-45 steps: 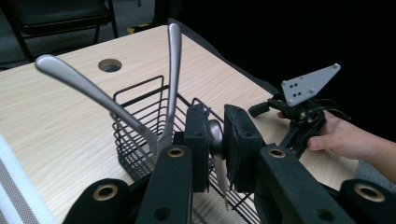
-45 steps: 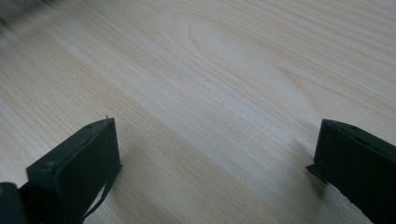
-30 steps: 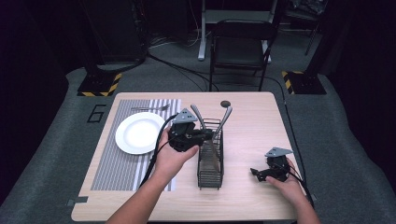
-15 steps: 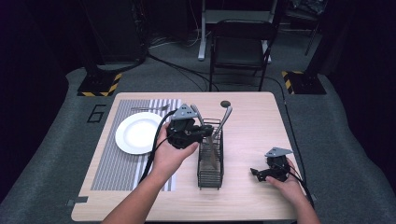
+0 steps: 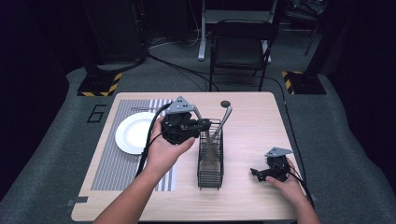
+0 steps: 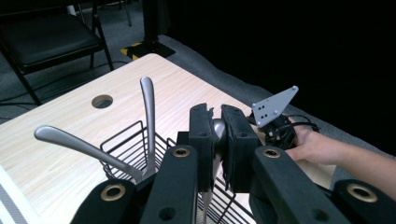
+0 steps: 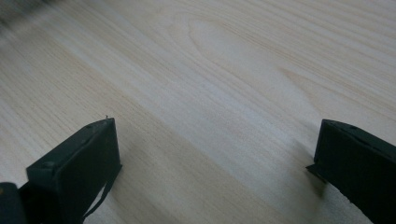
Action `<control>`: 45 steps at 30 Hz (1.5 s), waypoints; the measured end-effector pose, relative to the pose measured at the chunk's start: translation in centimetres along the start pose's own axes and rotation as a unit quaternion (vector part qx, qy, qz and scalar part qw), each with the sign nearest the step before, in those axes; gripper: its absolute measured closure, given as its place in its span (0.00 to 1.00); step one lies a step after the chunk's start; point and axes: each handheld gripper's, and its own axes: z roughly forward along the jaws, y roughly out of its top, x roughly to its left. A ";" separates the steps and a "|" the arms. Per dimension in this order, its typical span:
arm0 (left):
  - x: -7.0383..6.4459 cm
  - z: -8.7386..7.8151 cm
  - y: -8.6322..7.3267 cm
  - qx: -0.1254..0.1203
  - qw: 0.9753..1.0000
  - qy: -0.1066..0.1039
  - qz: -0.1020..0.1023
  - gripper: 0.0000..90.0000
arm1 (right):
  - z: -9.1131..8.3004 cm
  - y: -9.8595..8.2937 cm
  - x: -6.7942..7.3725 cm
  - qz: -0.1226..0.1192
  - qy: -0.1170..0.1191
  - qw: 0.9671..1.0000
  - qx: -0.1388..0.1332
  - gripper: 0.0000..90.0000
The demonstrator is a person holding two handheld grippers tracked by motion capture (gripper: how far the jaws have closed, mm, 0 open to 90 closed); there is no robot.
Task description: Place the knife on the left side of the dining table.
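Note:
A black wire basket (image 5: 211,158) stands upright in the middle of the wooden table (image 5: 252,135). Two silver utensil handles lean out of the basket, one nearly upright (image 6: 148,112) and one slanting sideways (image 6: 79,142). My left gripper (image 5: 205,123) hovers over the basket's far end, shut on a rounded piece of silver metal utensil (image 6: 217,130); the rest of that utensil is hidden behind the jaws. My right gripper (image 5: 254,172) rests low at the table's front right, its jaws (image 7: 217,126) wide apart with bare wood between them.
A white plate (image 5: 133,133) lies on a striped grey placemat (image 5: 112,163) at the left. The tabletop has a round hole (image 5: 225,103) near its far edge. A black chair (image 5: 240,46) stands behind the table, with cables on the floor.
My left gripper has drifted slightly left and toward the far side above the basket. The right gripper has stayed where it was.

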 end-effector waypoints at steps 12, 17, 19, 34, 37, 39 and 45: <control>-0.3 -2.5 1.6 -0.018 1.000 0.006 -0.003 0.93 | 0.0 0.0 0.0 0.000 0.000 1.000 0.000 0.00; -0.6 -3.8 2.3 -0.032 0.999 0.008 -0.002 0.93 | 0.0 0.0 0.0 0.000 0.000 1.000 0.000 0.00; -0.7 -4.1 2.4 -0.033 0.999 0.009 0.000 0.93 | 0.0 0.0 0.0 0.000 0.000 1.000 0.000 0.00; -0.1 -7.2 2.8 -0.059 0.998 0.025 -0.008 0.93 | 0.0 0.0 0.0 0.000 0.000 1.000 0.000 0.00; 0.3 -7.7 2.6 -0.061 0.998 0.031 -0.012 0.93 | 0.0 0.0 0.0 0.000 0.000 1.000 0.000 0.00; 0.4 -7.8 2.5 -0.062 0.997 0.033 -0.014 0.93 | 0.0 0.0 0.0 0.000 0.000 1.000 0.000 0.00; 1.5 -8.6 1.6 -0.058 0.997 0.043 -0.024 0.93 | 0.0 0.0 0.0 0.000 0.000 1.000 0.000 0.00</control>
